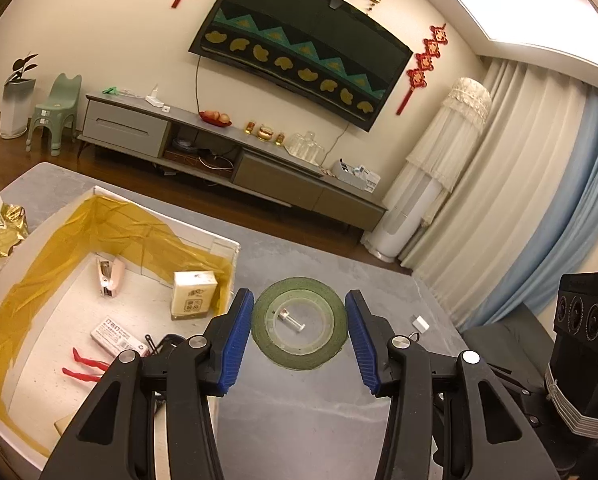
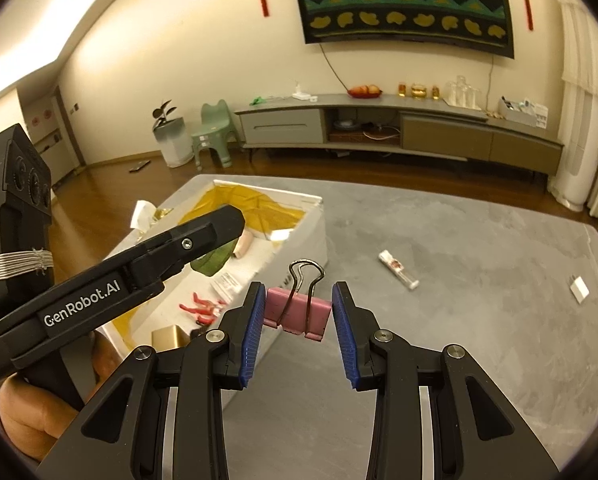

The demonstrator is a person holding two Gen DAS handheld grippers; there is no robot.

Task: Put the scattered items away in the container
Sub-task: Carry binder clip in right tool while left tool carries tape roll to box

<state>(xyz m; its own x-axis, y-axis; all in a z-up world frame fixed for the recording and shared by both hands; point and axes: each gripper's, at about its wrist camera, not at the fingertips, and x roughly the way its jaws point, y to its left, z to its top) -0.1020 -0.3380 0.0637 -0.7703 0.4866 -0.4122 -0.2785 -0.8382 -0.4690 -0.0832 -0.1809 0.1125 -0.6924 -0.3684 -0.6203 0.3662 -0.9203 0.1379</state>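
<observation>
Tape roll [image 1: 299, 328] sits between your left gripper's [image 1: 299, 334] blue pads, seemingly held; carry it level over the white box [image 1: 227, 246]; your right gripper [image 2: 299, 316] clasps the pink binder clip [image 2: 297, 312]; release it inside the box.

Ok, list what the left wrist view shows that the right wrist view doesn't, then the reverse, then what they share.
Left wrist only: the tissue pack in the box, and the whole tape in the left claw.
Right wrist only: the pink clip in the right claw, and a hand.
Both: the box, red figure, white block and TV.
</observation>
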